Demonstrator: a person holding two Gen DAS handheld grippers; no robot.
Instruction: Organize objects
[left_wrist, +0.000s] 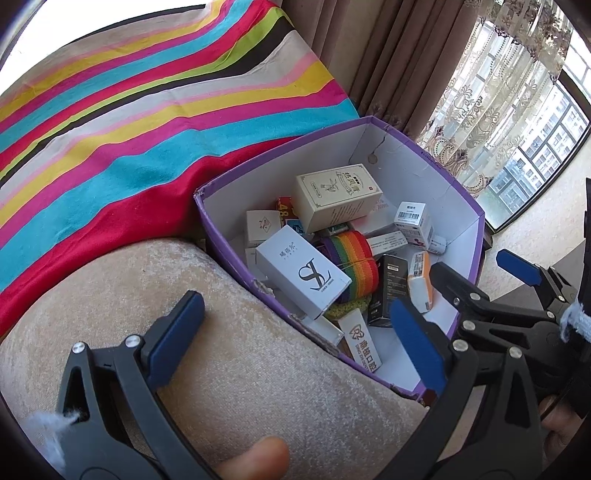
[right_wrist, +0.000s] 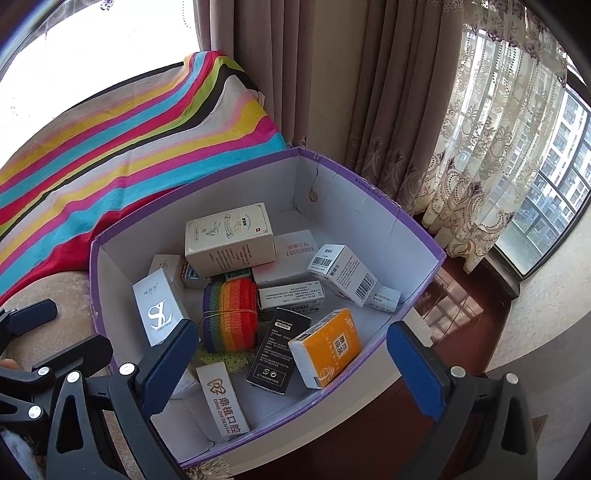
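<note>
Right wrist, orange box (right_wrist: 327, 347) between open jaws, untouched

Open purple box (right_wrist: 373, 184) on beige cushion, heaped with small cartons and rainbow strap roll (right_wrist: 229, 314)

The left gripper (left_wrist: 295, 328) points steeply downward, its two blue-padded jaws spread wide with nothing clamped between them. The right gripper (right_wrist: 295, 365) tilts down likewise, jaws fully apart and empty. A fingertip (left_wrist: 255, 456) shows beneath the left gripper.
</note>
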